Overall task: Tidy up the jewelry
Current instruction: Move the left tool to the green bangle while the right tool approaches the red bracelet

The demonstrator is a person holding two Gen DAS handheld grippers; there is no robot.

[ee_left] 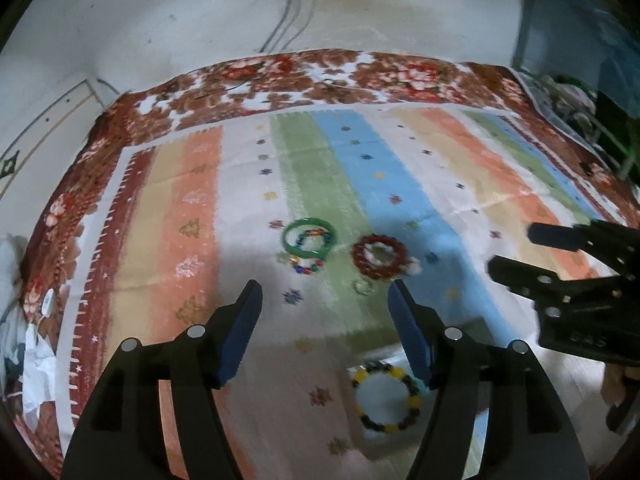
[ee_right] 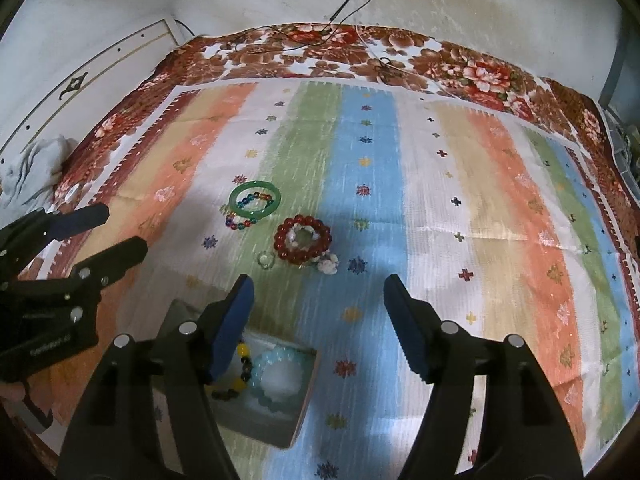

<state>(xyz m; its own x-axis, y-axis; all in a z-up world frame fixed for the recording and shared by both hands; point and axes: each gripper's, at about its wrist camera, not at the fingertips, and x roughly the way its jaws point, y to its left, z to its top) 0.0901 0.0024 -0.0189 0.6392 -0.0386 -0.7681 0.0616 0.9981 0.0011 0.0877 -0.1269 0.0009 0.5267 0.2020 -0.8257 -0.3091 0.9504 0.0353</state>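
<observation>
The left gripper (ee_left: 324, 292) is hanging over the striped cloth (ee_right: 500, 208) with its blue-padded fingers (ee_left: 240, 328) spread wide apart and nothing between them. From the right wrist view it is showing at the left edge (ee_right: 120, 232), again gaping open above the orange stripe.

Ahead of it, on the green stripe, a green bangle (ee_left: 309, 237) is lying flat, with a string of multicoloured beads (ee_left: 307, 268) partly inside it and partly spilling out toward the near side. Just to the right of that, a dark red bead bracelet (ee_left: 379, 256) is lying flat with a pale beaded ring (ee_right: 303, 237) sitting inside it. A small clear ring (ee_right: 265, 260) is lying just near the red bracelet on its near left, and a white flower-like piece (ee_right: 328, 266) is touching its near right edge.

Nearer still, a shallow grey box (ee_right: 296, 412) is sitting on the cloth. Inside it a yellow and black bead bracelet (ee_left: 386, 396) is lying beside a pale blue bead bracelet (ee_right: 276, 376); the two are touching.

The right gripper (ee_right: 318, 292) is hovering over the blue stripe, its fingers (ee_right: 404, 328) also spread wide and holding nothing; its left finger is passing in front of the box's corner. In the left wrist view it is coming in from the right edge (ee_left: 516, 252).

The cloth is lying over a brown floral blanket (ee_right: 480, 72), and beyond that cables (ee_left: 288, 20) are running up a white wall (ee_left: 160, 12).
</observation>
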